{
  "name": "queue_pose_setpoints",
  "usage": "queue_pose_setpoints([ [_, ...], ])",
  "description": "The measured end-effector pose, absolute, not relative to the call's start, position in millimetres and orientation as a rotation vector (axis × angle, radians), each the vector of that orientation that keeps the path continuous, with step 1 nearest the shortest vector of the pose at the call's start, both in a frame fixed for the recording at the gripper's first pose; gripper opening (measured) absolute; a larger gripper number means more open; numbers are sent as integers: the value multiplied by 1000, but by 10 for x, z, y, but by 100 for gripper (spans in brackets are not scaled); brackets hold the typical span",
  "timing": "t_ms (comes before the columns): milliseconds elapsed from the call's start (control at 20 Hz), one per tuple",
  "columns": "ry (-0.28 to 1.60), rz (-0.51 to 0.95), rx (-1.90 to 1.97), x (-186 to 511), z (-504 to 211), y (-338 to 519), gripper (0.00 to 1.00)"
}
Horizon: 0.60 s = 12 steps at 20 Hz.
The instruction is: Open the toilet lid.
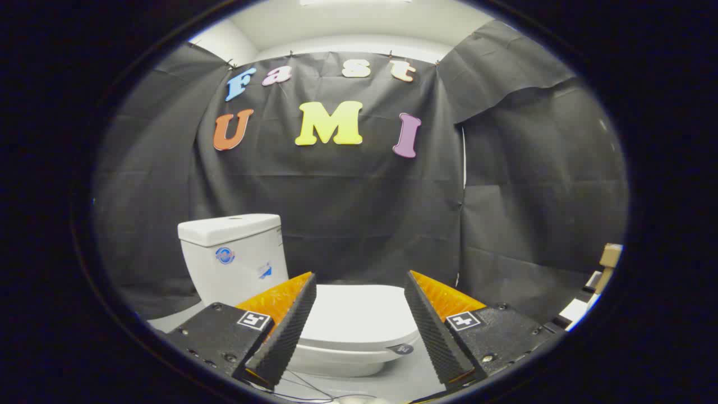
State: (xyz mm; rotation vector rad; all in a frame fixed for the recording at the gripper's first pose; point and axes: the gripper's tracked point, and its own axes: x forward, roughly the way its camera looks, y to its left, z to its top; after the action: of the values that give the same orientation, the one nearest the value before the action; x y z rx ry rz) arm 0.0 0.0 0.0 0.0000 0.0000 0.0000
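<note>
so your gripper (359, 280) was sitting with its fingers (286, 325) spread wide apart, nothing between the pads, not touching anything. each finger body had a little square marker (253, 320) stuck on top. down near the base of the fingers a couple of thin wires (305, 387) trailed across the pale floor (404, 381).

just ahead of you, seen through the gap between the fingers, was the toilet lid (356, 317). it was white, lying flat and closed on the bowl (336, 365), with a small dark tag (400, 348) on its near right edge. the fingertips framed it on both sides but stayed clear of it, a bit above and short of the rim as far as i could tell.

past the left finger stood the white tank (235, 255), upright, with a round blue sticker (224, 255) on its front and another small label beside it. behind everything hung the black cloth wall (359, 213), creased and folded at the right. far off to the right you had some cardboard boxes (608, 264) poking in by the cloth.
</note>
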Motion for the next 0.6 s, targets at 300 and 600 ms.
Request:
queue_pose_setpoints([
  [300,0,-19,19,-18,20,-73,99],
  [600,-14,-19,11,-48,95,-77,99],
])
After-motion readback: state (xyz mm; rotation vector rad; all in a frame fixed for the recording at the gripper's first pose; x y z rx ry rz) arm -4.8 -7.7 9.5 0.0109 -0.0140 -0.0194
